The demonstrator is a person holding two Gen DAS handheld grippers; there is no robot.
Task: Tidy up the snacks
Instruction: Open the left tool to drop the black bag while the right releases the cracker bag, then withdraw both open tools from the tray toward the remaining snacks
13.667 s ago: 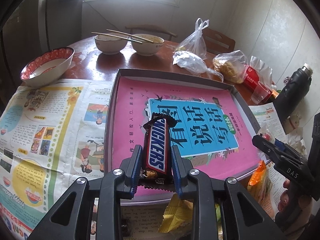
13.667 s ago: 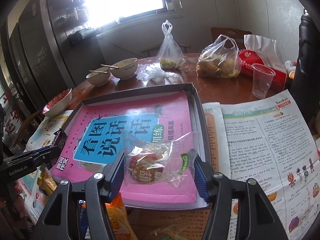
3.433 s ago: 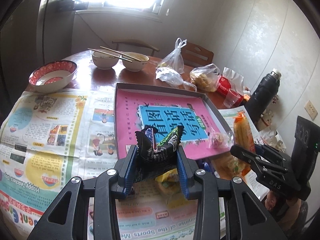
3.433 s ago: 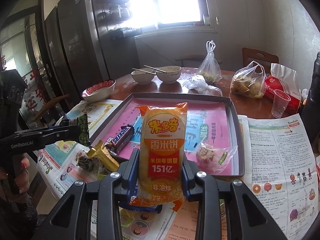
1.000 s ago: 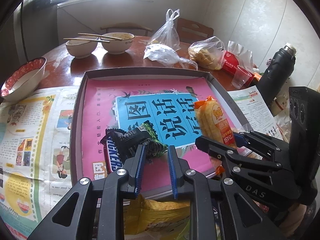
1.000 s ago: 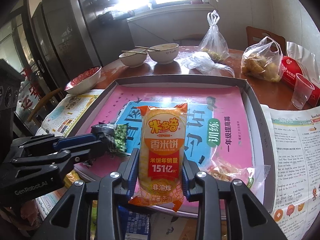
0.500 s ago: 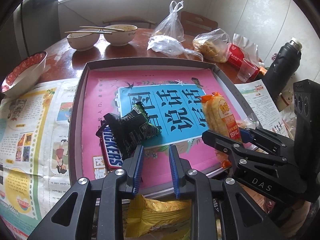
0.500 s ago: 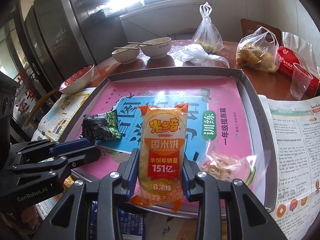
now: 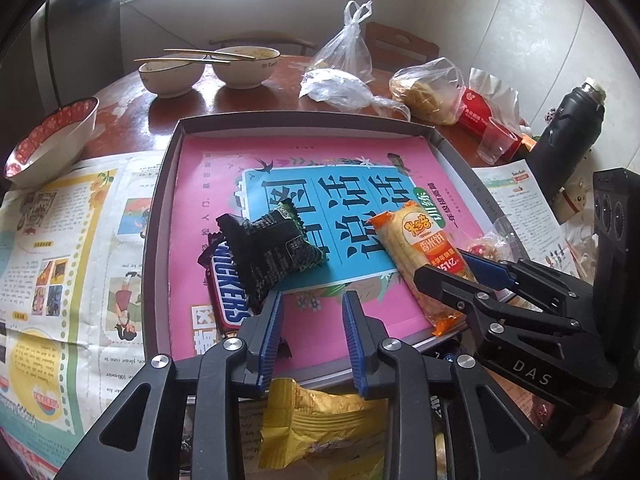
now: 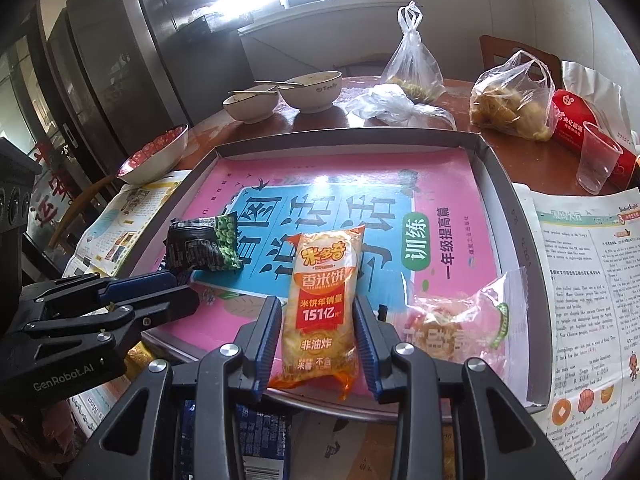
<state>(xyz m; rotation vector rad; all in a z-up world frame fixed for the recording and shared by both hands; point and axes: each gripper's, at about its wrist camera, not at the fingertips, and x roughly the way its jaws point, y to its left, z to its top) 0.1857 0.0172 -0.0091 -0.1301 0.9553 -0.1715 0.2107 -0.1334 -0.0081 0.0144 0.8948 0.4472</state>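
A grey tray (image 9: 168,184) lined with a pink book holds a Snickers bar (image 9: 226,296) with a black-green pea packet (image 9: 272,254) lying on it. My left gripper (image 9: 312,312) is open and empty just in front of the packet. My right gripper (image 10: 316,320) has its jaws on either side of an orange rice-cracker pack (image 10: 324,304), which rests on the tray (image 10: 504,216). The pack also shows in the left wrist view (image 9: 420,248). A clear-wrapped snack (image 10: 452,320) lies to its right.
A yellow snack bag (image 9: 316,420) and a blue packet (image 10: 256,440) lie on newspaper (image 9: 60,248) before the tray. Two bowls with chopsticks (image 9: 208,68), a red-rimmed bowl (image 9: 52,136), plastic bags (image 10: 508,100), a plastic cup (image 10: 598,164) and a black flask (image 9: 568,136) stand around it.
My left gripper let go of the pea packet onto the Snickers bar and drew back, open. My right gripper lowered the rice-cracker pack onto the tray and its jaws have widened a little.
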